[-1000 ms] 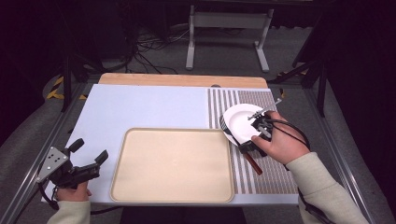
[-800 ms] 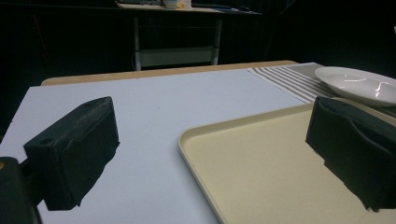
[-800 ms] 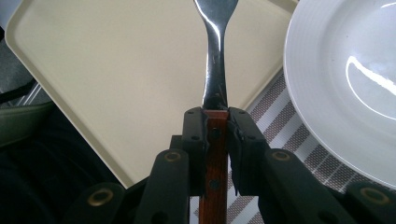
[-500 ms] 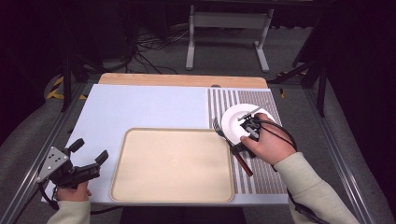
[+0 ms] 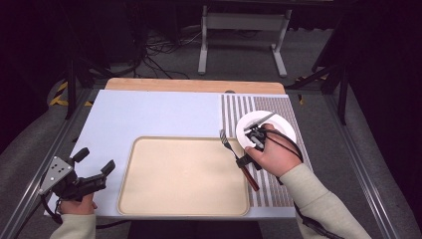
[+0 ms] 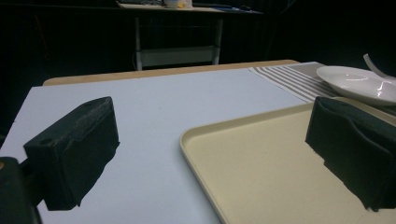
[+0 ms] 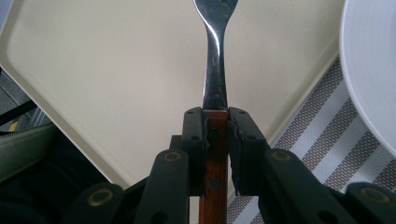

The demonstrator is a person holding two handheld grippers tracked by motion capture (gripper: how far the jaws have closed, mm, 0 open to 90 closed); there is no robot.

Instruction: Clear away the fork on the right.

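The right gripper (image 7: 215,140) pinches a fork (image 7: 215,60) at the tray's (image 5: 149,209) three o'clock edge, while the left gripper (image 6: 210,154) gapes wide at eight o'clock.

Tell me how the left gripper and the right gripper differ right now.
The left gripper is open and holds nothing; the right gripper is shut on the fork by its wooden handle. The left gripper sits off the tray's left edge; the right gripper is over the striped mat. Both have black jaws.

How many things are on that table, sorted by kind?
Tray: 1
Plate: 1
Fork: 1, gripped in the right tool
Utensil lying on the plate: 1, kind unclear
Striped mat: 1
Total: 5
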